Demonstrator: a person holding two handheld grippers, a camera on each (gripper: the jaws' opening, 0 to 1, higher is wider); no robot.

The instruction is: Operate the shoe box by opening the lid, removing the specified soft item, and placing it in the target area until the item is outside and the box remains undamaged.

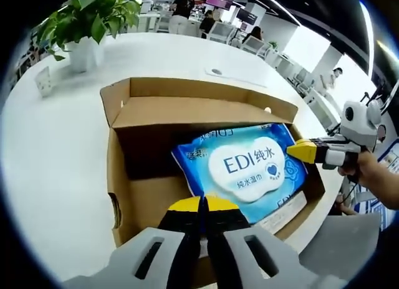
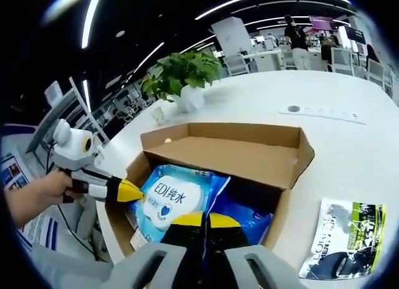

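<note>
**Box open, wipes pack not out yet**

The brown cardboard shoe box (image 1: 134, 195) sits on the round white bench (image 1: 56, 158) with its lid folded back and standing open, so the first step looks done. Inside lies the soft blue plastic pack of wet wipes (image 1: 246, 170) with its white cloud-shaped label, slightly tilted and propped toward one end of the box. It's inside the walls, so lifting it out and setting it down is all to come, by my reading.

Now the hands. The left gripper (image 1: 202, 205) hovers over the near wall of the box, yellow-tipped black fingers (image 1: 184, 206) pressed together with nothing between them, aimed at the pack's lower edge. In the left gripper view the right gripper (image 1: 300, 151) comes in from the far side, held in a person's hand (image 1: 374, 174), its yellow tip right at the pack's edge; whether it has a pinch on the plastic, I cannot tell. In the right gripper view its own fingers look closed, poised above the pack.

A potted green plant (image 2: 184, 77) stands beyond the box, and a printed leaflet (image 2: 343, 239) lies on the bench beside it.
</note>
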